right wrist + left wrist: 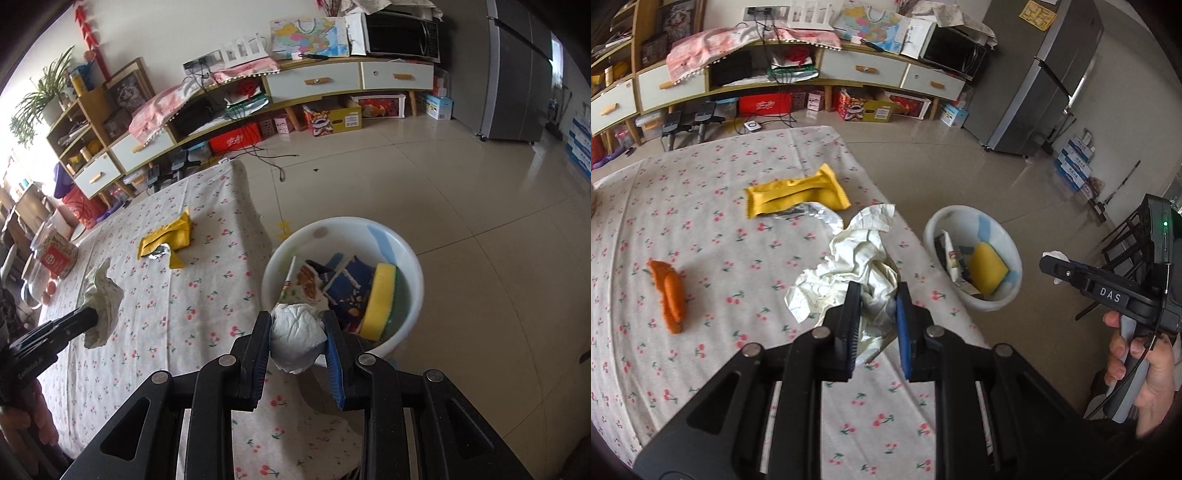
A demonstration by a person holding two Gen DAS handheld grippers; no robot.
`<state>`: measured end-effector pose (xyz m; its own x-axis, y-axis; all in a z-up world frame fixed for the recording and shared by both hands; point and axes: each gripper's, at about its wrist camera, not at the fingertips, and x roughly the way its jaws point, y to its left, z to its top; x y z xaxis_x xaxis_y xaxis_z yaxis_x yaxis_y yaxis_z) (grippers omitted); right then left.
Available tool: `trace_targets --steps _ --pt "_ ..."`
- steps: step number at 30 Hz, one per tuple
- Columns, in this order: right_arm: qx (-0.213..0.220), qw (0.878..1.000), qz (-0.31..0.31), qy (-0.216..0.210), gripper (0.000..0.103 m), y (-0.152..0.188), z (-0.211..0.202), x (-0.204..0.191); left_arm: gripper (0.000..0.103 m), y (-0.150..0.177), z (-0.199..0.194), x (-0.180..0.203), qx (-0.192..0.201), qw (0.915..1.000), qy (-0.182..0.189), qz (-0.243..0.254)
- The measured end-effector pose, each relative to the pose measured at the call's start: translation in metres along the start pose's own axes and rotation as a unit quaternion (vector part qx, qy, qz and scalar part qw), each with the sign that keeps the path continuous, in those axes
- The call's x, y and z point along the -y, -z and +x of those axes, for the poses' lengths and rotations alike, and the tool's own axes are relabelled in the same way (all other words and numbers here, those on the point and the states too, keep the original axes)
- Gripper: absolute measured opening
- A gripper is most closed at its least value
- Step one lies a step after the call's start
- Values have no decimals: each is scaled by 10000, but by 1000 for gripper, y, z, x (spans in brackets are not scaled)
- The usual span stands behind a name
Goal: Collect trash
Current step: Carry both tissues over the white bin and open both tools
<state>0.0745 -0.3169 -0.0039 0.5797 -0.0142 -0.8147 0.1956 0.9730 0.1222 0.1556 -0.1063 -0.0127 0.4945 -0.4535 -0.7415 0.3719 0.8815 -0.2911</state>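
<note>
Now both grippers are carrying trash toward the bin. Left gripper is pinching a crumpled wrapper between its pads, holding it above the desk near the edge. Right gripper is clamping a white paper ball and is hovering just at the bin's near rim.

Bin is standing on the floor beside the desk, already holding a sponge and printed packets. From the right gripper it is lying at 12 to 1 o'clock, directly ahead and below; from the left gripper it is lying at about 2 o'clock, across the desk edge. Right hand is judged the nearer, so its ball is likely dropping first.

Still lying on the desk: a yellow packet with foil at 11 o'clock from the left gripper, long axis roughly left to right, and an orange scrap at 9 o'clock.
</note>
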Motion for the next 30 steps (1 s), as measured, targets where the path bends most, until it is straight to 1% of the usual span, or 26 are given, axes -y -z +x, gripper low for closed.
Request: trace_targets --steps 4,8,14,18,21,23,25,27,30 --pt "4 9997 198 151 28 1 -2 28 20 -9 24 39 -65 9992 187 342" --pt "-30 9989 410 240 28 4 -3 51 20 -16 50 70 -148 9974 361 611" --pt "-117 9970 711 296 29 9 -1 79 21 -20 86 98 -258 9943 392 956" --pt "-181 9962 782 330 29 10 2 88 22 -23 99 104 -258 9932 421 1055" --pt "-213 9960 797 356 29 9 3 92 35 -24 102 103 -308 9926 553 1041" --pt "-234 9958 798 370 29 8 5 93 61 -24 98 101 -252 9937 417 1006" --pt "-253 9957 801 382 29 7 6 92 70 -21 92 100 -94 9948 309 962" --pt "-275 9957 800 389 28 6 8 91 73 -21 88 92 -85 9960 230 861" --pt "-318 9958 756 410 28 4 13 86 74 -19 79 75 -139 9975 126 688"
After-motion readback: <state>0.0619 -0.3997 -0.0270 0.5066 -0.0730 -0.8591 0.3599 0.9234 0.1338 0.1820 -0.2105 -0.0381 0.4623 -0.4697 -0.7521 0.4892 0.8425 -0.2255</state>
